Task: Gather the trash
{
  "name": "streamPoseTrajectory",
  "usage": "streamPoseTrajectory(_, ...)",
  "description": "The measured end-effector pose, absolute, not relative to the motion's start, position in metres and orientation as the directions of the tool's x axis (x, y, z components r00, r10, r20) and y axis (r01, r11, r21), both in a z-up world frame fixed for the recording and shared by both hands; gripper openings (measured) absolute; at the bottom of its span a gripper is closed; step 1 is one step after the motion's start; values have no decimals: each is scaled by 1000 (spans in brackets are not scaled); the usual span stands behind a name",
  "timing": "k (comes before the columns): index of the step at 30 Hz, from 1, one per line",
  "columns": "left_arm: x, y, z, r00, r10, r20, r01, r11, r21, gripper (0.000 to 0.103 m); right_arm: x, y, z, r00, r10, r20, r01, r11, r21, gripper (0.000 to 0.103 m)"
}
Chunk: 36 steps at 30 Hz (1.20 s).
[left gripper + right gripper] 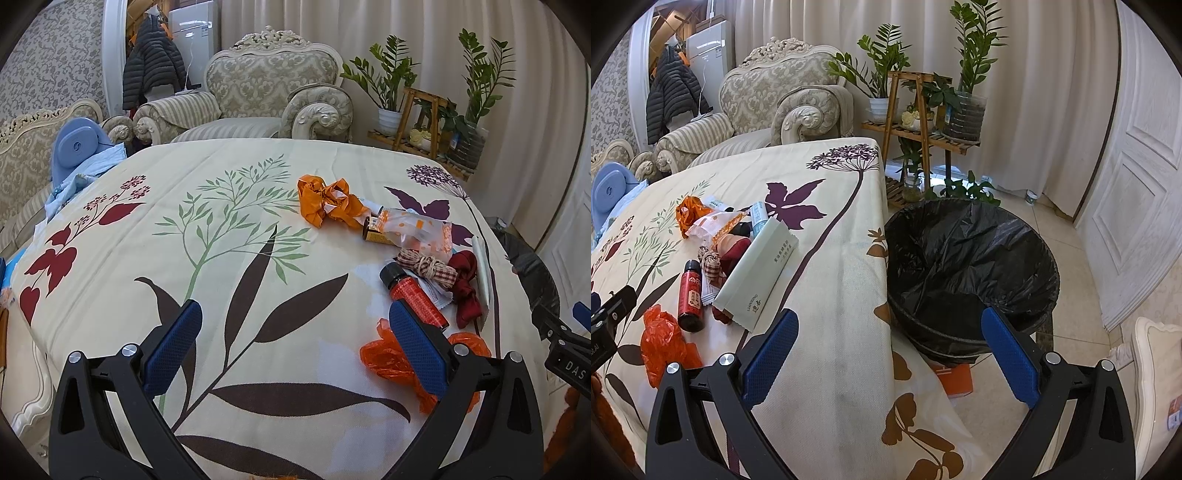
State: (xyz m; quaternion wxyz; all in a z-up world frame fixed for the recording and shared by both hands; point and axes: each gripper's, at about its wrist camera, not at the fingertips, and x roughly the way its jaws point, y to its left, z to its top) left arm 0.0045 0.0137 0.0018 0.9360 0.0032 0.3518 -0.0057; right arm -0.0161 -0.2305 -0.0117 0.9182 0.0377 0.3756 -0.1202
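Your left hand-held gripper [295, 343]: released, jaws spread wide, nothing between them, hovering over the table [258, 424] with its leaf-print cloth. Your right hand-held gripper [890, 354]: likewise released and empty, hanging over the table edge, one finger over the cloth, the other in front of the trash bin [971, 273].

Trash, placed relative to the red bottle [415, 301], which lies on its side with a black cap:
- Orange plastic bag [384, 360], crumpled, just beside the bottle's base, partly behind your left gripper's right-side finger.
- Checked ribbon bow [428, 266], touching the cap end.
- Dark red ribbon [467, 291], just beside, toward the bin side.
- Pale green sachet [757, 273], flat, beyond the ribbons, nearest the table edge.
- Clear snack wrapper [421, 230], farther back, over a small brown bottle [375, 230].
- Crumpled orange wrapper [327, 201], farthest back.

Trash bin: on the floor beside the table, lined with a black bag, nothing visible inside.
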Motion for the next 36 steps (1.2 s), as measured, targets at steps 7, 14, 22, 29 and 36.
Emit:
streamPoseTrajectory(7, 4, 14, 2, 753, -7, -658, 10, 1000, 0, 99, -16, -230, -12, 689, -191, -699, 249, 968, -20, 97)
streamPoseTrajectory(14, 4, 14, 2, 753, -8, -659, 10, 1000, 0, 99, -16, -229, -13, 690, -197, -697, 252, 967, -25, 97)
streamPoseTrajectory(22, 3, 14, 1, 753, -8, -658, 10, 1000, -1, 99, -19, -226, -20, 693, -195, -694, 251, 968, -21, 97)
streamPoseTrajectory(29, -3, 8, 8, 753, -25, -657, 17, 1000, -19, 99, -24, -231, -20, 697, -182, -693, 249, 968, -4, 97)
streamPoseTrajectory(36, -12, -15, 12, 753, -69, -654, 63, 997, -33, 99, -35, -247, -20, 705, -176, -687, 272, 962, 33, 97)
